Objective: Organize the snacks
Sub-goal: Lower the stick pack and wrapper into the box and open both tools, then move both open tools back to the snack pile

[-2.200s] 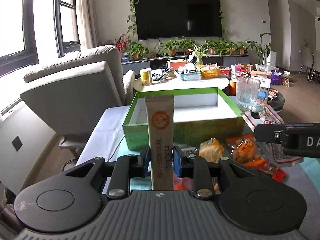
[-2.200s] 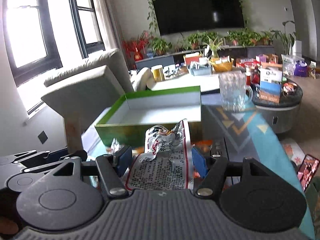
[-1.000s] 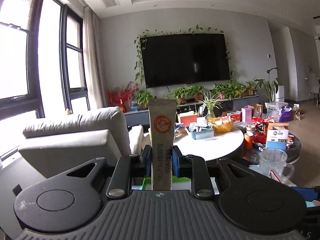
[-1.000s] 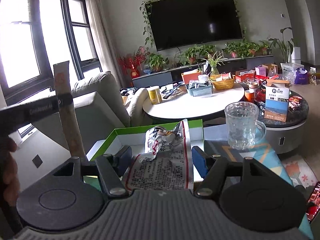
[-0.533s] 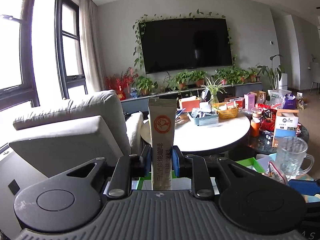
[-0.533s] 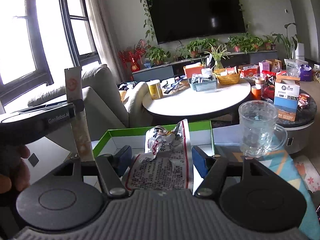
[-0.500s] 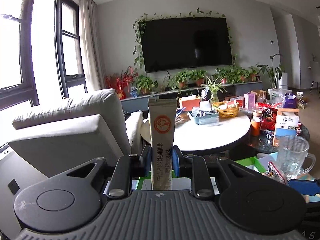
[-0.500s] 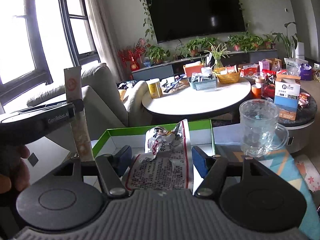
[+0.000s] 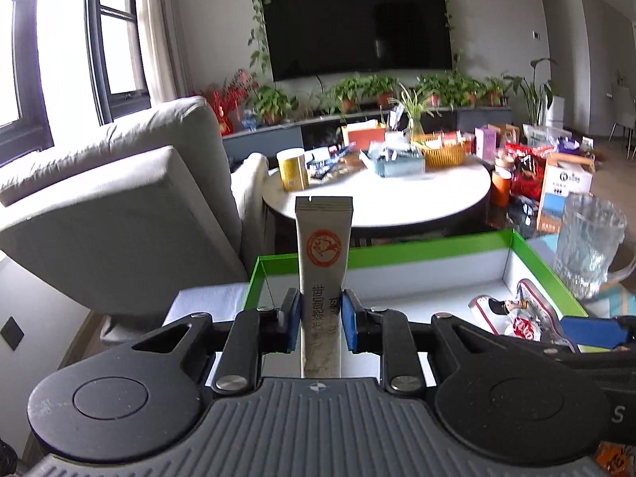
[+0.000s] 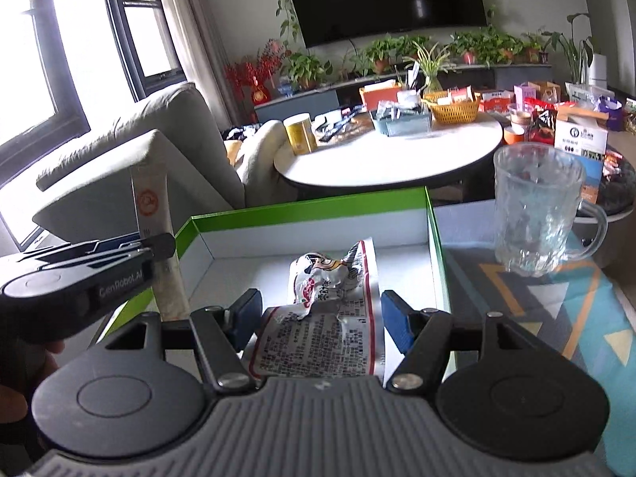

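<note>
My left gripper (image 9: pixel 320 320) is shut on a tall beige stick packet (image 9: pixel 322 262) with an orange round logo, held upright over the near left corner of the green-rimmed white box (image 9: pixel 417 252). My right gripper (image 10: pixel 321 320) holds a crinkled white and red snack wrapper (image 10: pixel 326 318) between its pads, over the inside of the same box (image 10: pixel 310 210). The left gripper and its packet (image 10: pixel 153 230) show at the left of the right wrist view. The wrapper (image 9: pixel 516 316) shows at the right of the left wrist view.
A clear glass mug (image 10: pixel 536 206) stands on the patterned cloth just right of the box. A grey armchair (image 9: pixel 119 206) is to the left. A round white table (image 9: pixel 389 194) with baskets and boxes stands behind the box.
Both grippers have come down and forward with their snacks. The box now lies close under them, and the wrapper is down inside its walls.
</note>
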A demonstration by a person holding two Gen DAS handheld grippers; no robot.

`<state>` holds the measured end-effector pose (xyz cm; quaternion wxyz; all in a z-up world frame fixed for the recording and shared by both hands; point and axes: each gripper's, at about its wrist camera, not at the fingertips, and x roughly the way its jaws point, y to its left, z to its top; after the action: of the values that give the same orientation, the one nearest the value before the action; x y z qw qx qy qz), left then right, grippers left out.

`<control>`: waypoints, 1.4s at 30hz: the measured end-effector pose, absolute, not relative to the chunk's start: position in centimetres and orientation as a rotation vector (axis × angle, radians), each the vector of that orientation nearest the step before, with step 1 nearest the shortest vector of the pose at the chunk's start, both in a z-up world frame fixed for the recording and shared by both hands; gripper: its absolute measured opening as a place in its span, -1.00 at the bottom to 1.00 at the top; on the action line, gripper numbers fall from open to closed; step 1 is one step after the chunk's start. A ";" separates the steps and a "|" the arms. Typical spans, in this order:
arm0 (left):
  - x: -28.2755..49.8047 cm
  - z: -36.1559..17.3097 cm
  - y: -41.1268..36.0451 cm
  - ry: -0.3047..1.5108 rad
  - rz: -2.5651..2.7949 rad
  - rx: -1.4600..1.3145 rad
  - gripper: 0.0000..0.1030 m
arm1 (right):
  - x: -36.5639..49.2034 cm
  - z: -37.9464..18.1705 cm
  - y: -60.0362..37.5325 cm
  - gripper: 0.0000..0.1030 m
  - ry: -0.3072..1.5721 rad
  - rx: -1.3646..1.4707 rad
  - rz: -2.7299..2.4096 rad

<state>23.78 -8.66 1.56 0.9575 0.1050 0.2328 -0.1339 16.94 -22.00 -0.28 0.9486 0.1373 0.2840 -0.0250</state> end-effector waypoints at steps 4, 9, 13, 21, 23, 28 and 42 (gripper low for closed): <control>23.0 1.4 -8.5 0.458 -0.265 0.232 -0.56 | 16.9 -0.6 -22.0 -0.35 0.609 0.289 -0.049; 22.3 1.3 -8.3 0.518 -0.298 0.224 -0.56 | 16.7 -1.2 -21.9 -0.35 0.640 0.300 -0.055; 21.7 0.8 -8.2 0.543 -0.306 0.234 -0.56 | 16.3 -1.5 -21.9 -0.35 0.653 0.316 -0.055; 22.0 -1.4 -8.3 0.658 -0.280 0.292 -0.56 | 15.7 -1.5 -21.1 -0.35 0.637 0.232 -0.059; 21.9 -1.7 -7.7 0.673 -0.279 0.257 -0.56 | 15.5 -1.4 -21.0 -0.35 0.639 0.216 -0.063; 20.7 -1.4 -7.7 0.644 -0.294 0.281 -0.60 | 15.1 -1.6 -21.3 -0.34 0.638 0.211 -0.065; 17.7 0.2 -7.3 0.629 -0.364 0.287 -0.59 | 12.9 -1.2 -21.9 -0.34 0.634 0.212 -0.086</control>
<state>17.66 -7.31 0.24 0.9247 0.1398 0.3064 -0.1775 12.87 -21.94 -1.21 0.9438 0.1042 0.3109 -0.0422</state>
